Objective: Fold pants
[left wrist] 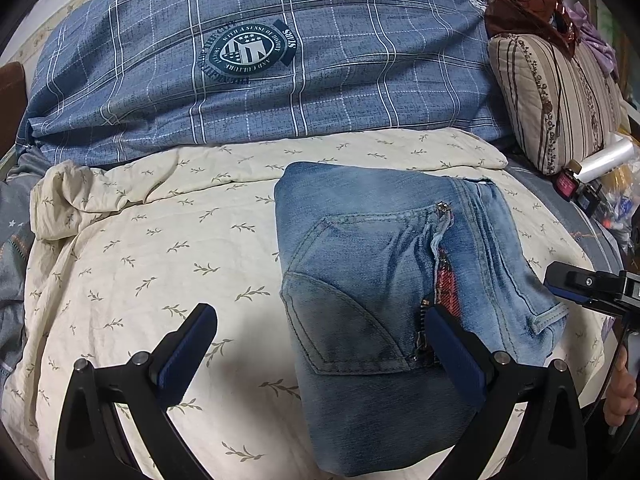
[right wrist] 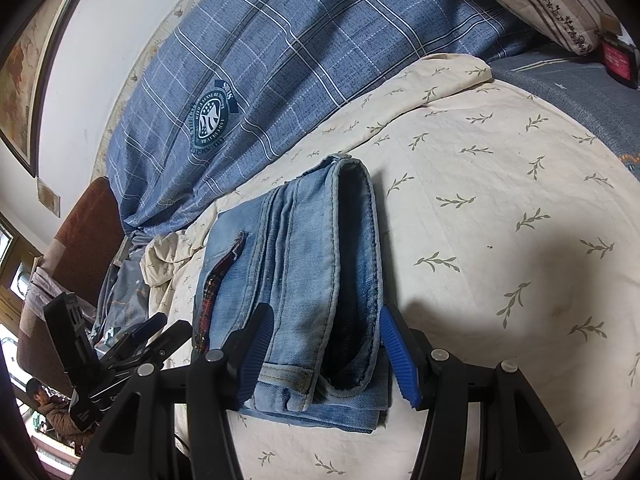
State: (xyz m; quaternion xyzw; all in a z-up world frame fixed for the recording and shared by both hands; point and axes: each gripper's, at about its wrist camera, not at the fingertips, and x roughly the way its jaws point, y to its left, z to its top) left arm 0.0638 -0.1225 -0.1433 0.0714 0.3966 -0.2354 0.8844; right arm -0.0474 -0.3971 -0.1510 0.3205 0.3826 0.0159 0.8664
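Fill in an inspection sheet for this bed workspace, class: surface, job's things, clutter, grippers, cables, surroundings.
Surface: cream leaf-print sheet, wrinkled at the far left.
Job's things: jeans folded into a compact bundle.
Clutter: striped cushion, plastic roll, small boxes at the right edge.
Grippers: left gripper open over the bundle's edge; right gripper open, straddling the bundle's end.
Cables: thin cord on the brown bag.
Surroundings: blue plaid duvet, white wall.

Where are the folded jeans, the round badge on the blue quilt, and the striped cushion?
folded jeans (left wrist: 360,264), left wrist view, back pocket.
round badge (left wrist: 245,50), left wrist view, its centre.
striped cushion (left wrist: 556,100), left wrist view, front face.
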